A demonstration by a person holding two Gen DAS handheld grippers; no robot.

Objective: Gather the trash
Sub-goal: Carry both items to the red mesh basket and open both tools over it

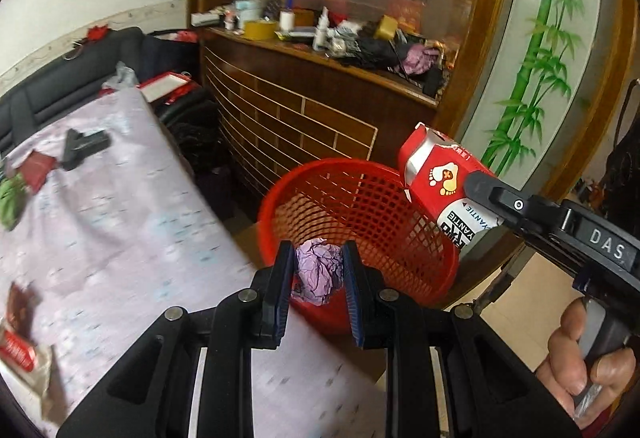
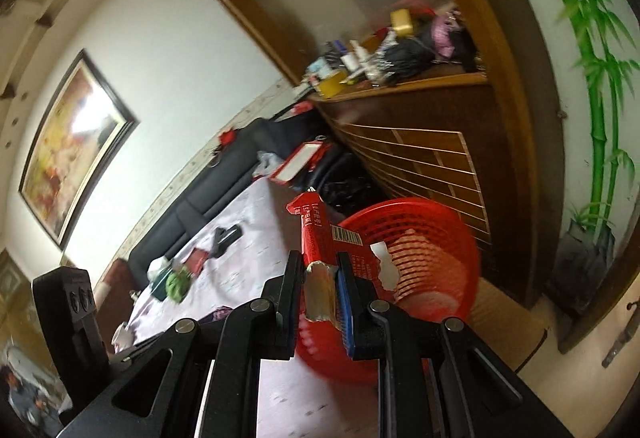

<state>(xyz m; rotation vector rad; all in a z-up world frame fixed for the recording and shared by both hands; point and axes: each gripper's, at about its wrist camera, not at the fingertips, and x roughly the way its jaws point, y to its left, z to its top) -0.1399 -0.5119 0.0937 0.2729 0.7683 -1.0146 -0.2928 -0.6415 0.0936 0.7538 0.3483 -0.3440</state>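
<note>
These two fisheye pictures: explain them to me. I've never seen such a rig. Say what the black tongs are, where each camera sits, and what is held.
No robot here: a person holds a two-finger gripper in each hand, each with a camera looking along its fingers. The left wrist view shows the left gripper shut on a crumpled purple paper, over a red basket. The right gripper pinches a torn red carton beside that basket. More scraps lie on the cloth-covered table.
</note>
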